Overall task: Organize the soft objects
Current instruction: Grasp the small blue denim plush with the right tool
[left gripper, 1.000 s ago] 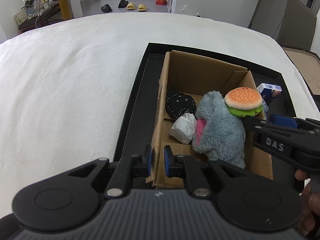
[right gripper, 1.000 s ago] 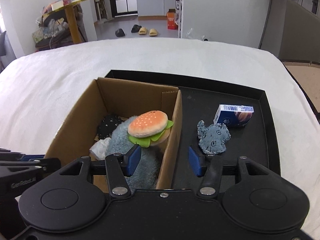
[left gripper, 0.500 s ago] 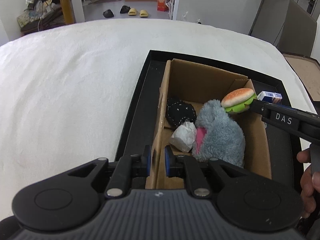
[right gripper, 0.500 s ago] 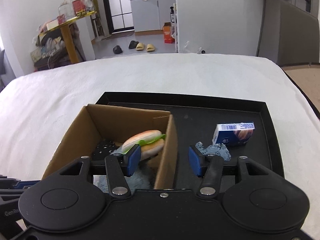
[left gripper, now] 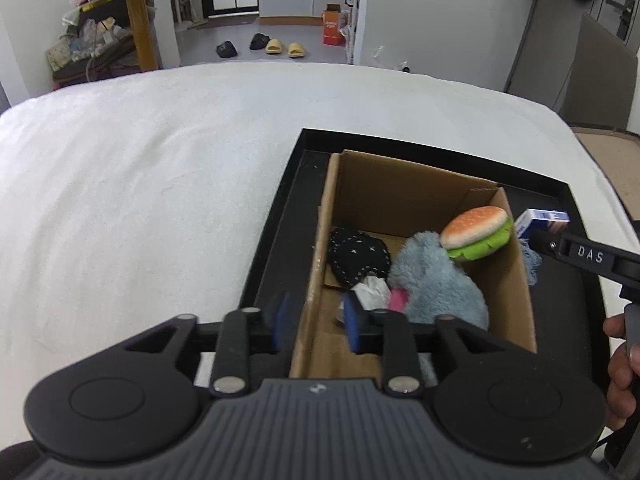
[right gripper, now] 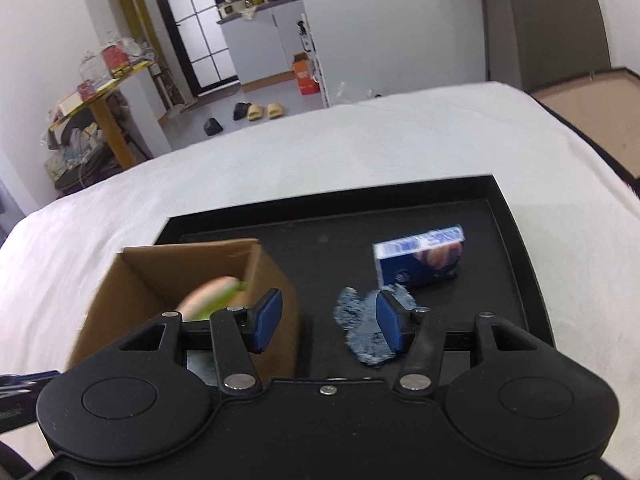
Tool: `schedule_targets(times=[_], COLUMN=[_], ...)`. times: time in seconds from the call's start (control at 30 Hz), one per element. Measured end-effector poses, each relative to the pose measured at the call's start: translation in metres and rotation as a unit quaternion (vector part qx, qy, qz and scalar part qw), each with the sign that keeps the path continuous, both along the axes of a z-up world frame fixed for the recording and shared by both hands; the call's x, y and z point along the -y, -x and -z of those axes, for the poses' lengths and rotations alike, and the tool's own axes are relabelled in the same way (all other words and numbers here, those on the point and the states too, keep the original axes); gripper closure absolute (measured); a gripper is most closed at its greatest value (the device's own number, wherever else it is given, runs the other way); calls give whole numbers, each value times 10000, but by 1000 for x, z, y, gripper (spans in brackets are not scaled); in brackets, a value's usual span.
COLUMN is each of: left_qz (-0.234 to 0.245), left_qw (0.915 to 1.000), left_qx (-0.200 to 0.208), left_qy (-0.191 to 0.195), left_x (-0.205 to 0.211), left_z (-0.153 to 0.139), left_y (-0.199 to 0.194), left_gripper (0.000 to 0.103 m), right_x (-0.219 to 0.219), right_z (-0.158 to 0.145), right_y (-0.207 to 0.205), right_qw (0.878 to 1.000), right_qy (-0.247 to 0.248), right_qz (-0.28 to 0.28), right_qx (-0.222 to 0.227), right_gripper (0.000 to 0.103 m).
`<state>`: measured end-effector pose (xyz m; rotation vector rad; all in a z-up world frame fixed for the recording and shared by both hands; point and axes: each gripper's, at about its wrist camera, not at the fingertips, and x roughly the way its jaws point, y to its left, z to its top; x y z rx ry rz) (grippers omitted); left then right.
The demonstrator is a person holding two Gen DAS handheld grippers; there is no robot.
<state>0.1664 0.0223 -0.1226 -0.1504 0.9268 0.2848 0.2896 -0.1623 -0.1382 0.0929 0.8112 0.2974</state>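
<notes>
A cardboard box [left gripper: 404, 188] stands in a black tray [left gripper: 280, 224] on a white bed. Inside lie a plush burger [left gripper: 476, 232], a grey-blue plush [left gripper: 436, 284], a black pouch [left gripper: 358, 260] and a white crumpled piece [left gripper: 370, 292]. My left gripper [left gripper: 314, 322] is open, its fingers straddling the box's left wall. My right gripper [right gripper: 326, 320] is open and empty, above the tray beside the box's right wall [right gripper: 276, 280]. A blue fabric toy [right gripper: 362, 328] lies on the tray by the right finger.
A blue and white carton [right gripper: 420, 254] lies on the tray behind the fabric toy. The white bed [left gripper: 140, 184] spreads left and behind. Beyond it are a yellow table [left gripper: 136, 20], slippers [left gripper: 284, 46] and a doorway.
My left gripper has opened off the box's left wall. My right gripper has drawn back and swung right, away from the burger toward the blue fabric toy.
</notes>
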Motion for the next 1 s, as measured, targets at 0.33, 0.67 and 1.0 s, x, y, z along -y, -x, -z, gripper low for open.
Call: schedule_targets(times=[0.33, 0.67, 1.0], left_qz=[-51, -123, -1], left_qw=[9976, 9944, 9935], left_qx=[33, -150, -238], left_qy=[-693, -1042, -1114], left_x=[17, 30, 39], left_z=[8, 18, 18], left_y=[-16, -32, -34], left_gripper=[50, 48, 47], right_x=[15, 14, 23], right_z=[40, 63, 60], right_y=[-17, -28, -16], right_qw=[9993, 9991, 9987], right_qy=[-145, 8, 70], right_qz=[152, 227, 362], right_qx=[-311, -365, -365], right_gripper=[51, 55, 74])
